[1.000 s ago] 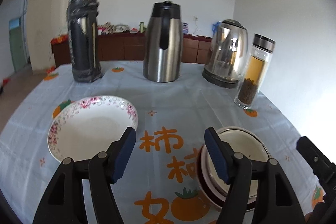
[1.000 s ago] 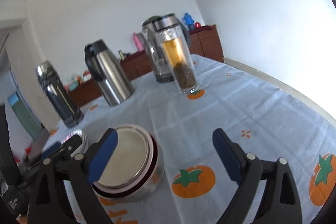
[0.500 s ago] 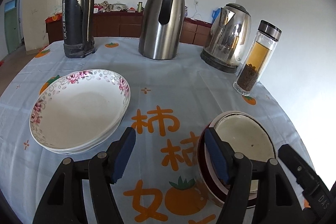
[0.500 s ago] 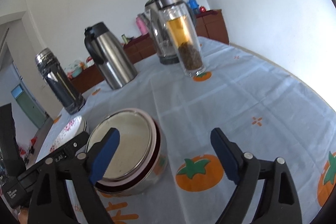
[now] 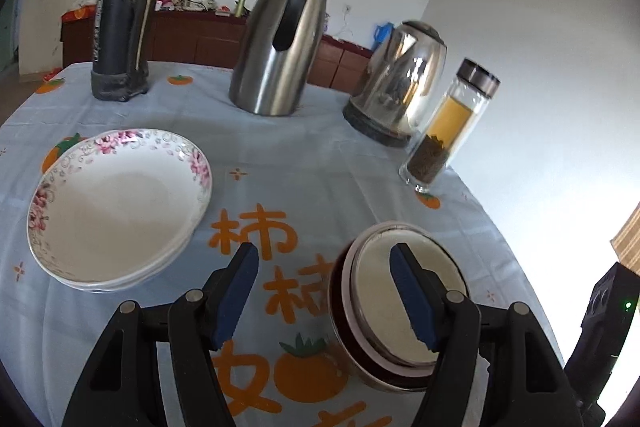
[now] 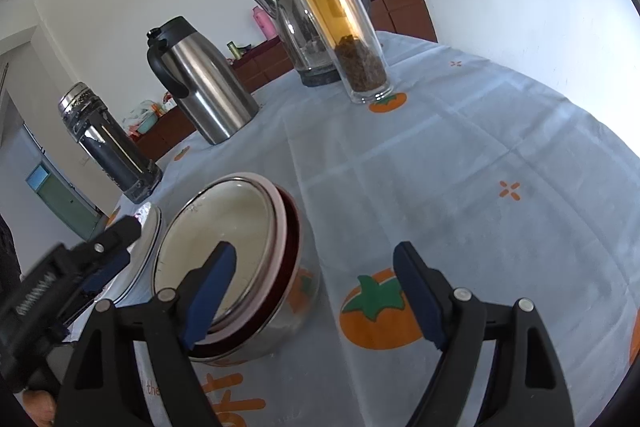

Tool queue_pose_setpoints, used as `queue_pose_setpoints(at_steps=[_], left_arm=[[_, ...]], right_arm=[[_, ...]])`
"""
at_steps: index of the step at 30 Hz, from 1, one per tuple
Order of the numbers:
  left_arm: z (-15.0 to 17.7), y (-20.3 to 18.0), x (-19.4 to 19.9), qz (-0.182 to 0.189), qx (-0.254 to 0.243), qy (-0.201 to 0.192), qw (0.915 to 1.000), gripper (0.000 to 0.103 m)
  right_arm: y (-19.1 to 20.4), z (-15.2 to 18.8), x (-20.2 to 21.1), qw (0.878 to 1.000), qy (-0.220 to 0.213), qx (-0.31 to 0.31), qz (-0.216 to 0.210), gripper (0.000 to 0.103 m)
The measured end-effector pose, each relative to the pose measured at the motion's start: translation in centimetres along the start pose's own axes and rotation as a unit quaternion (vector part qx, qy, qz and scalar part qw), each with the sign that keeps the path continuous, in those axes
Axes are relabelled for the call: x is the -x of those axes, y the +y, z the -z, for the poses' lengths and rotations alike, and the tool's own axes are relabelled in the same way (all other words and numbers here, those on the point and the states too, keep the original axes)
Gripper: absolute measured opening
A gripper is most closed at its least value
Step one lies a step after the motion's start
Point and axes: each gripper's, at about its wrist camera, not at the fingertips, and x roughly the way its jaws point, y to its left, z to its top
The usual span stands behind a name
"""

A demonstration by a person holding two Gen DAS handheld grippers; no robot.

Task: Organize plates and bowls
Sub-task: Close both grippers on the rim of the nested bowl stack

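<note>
Steel-lined bowls (image 5: 404,301), nested in a stack with a pink rim and a dark red one below it, sit at the lower right of the left wrist view and lower left of centre in the right wrist view, on a pale blue tablecloth (image 6: 460,163) printed with orange fruit. Only the left wrist view shows the floral plates (image 5: 116,207) whole, stacked at the middle left, well apart from the bowls; the right wrist view catches just a sliver of their rim at the left edge, behind the other tool. The left gripper (image 5: 324,291) stands fairly wide with nothing between its blue pads, its right finger overlapping the bowls in the picture; contact cannot be judged. The right gripper (image 6: 314,291) is wide but closing, bare cloth between the pads, its left finger lying over the bowl stack; touching or above, I cannot tell. Along the far side stand a dark flask (image 5: 124,7), a steel carafe (image 5: 280,39), a kettle (image 5: 400,87) and a glass tea bottle (image 6: 340,23). In the right wrist view the bottle partly hides the kettle. The bowls' lower edge is covered by fingers in both views.
</note>
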Motion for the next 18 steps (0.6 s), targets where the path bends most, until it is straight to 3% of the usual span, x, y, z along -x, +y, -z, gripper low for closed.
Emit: queue_pose_setpoints(at_steps=[6,15,18], left_arm=[[1.2,-0.9,-2.3,-0.012,-0.018,0.049,0.9986,0.070],[1.8,0.5,-3.7,-0.015,0.020,0.069,0.9973,0.070],[2.0,0.4,-3.9,-0.016,0.020,0.069,0.9973,0.066]], right_arm=[[0.5,0.2,-0.3,1.000,0.009,0.011,-0.001,0.074],[0.8,0.4,-0.6,1.000,0.011,0.014,-0.004,0.071],[0.7,0.4,-0.9,1.000,0.014,0.011,-0.004,0.071]])
